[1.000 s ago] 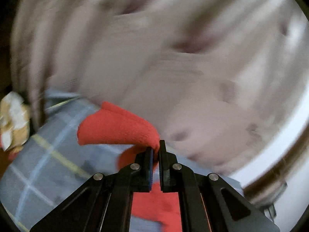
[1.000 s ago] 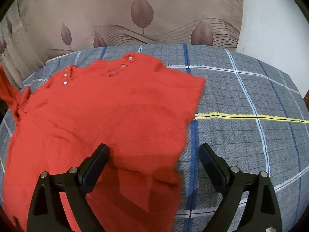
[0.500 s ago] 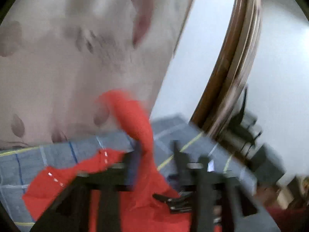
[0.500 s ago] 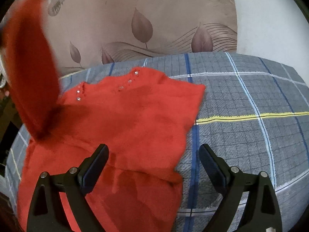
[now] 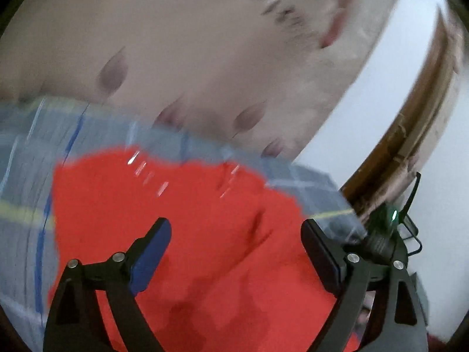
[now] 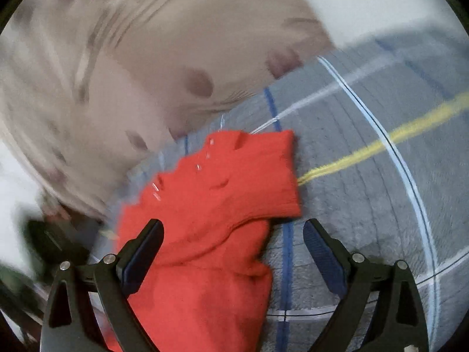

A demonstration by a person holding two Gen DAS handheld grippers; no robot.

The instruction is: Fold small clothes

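Observation:
A small red knit sweater [image 5: 187,228] with shiny studs near the neckline lies on a grey plaid cloth [image 5: 26,193]. A sleeve lies folded across its body in the right wrist view [image 6: 234,182]. My left gripper [image 5: 236,249] is open and empty, hovering over the sweater. My right gripper [image 6: 233,252] is open and empty, its left finger over the sweater, its right finger over the plaid cloth [image 6: 366,193]. Both views are blurred by motion.
A beige curtain with leaf prints [image 5: 176,58] hangs behind the surface. A brown wooden frame [image 5: 416,135] and a white wall [image 5: 381,94] stand at the right. A black device with a green light [image 5: 392,220] sits by the right edge.
My left gripper let go of the red sleeve it carried over the sweater and opened wide. The sleeve now lies folded on the body. Both cameras have swung and tilted.

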